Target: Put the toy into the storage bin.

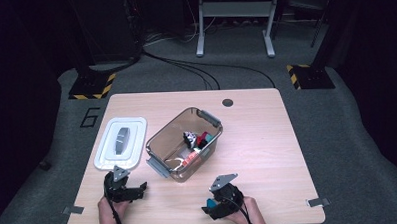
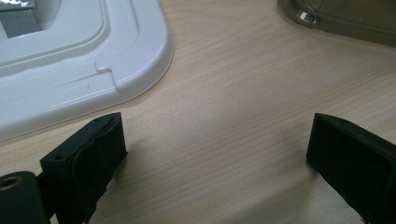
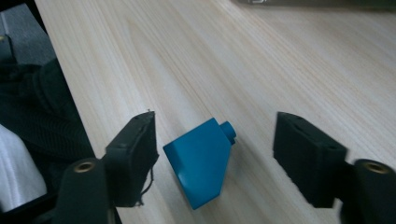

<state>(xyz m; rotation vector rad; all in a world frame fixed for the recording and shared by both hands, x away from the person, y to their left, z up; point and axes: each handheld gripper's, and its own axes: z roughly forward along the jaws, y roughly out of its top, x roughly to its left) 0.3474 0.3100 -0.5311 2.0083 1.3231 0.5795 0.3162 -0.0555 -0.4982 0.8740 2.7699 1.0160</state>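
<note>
A blue sloped toy brick [image 3: 201, 163] with one stud lies on the wooden table [image 3: 280, 70] between the jaws of my right gripper [image 3: 215, 133]. There is a gap on each side of it, and neither pad touches it. In the high view the right gripper [image 1: 214, 204] is low over the table's near edge, right of centre. My left gripper [image 2: 215, 154] stands wide open over bare wood with nothing between its jaws. In the high view the left gripper [image 1: 134, 190] sits at the near left, just below the white lid.
A clear brownish bin [image 1: 160, 136] with several small items stands mid-table, its corner [image 2: 336, 18] ahead of the left gripper. A white lid [image 1: 120, 142] lies flat left of it, close to the left jaw [image 2: 70, 60]. The table's near edge [image 3: 70, 93] runs close beside the right gripper.
</note>
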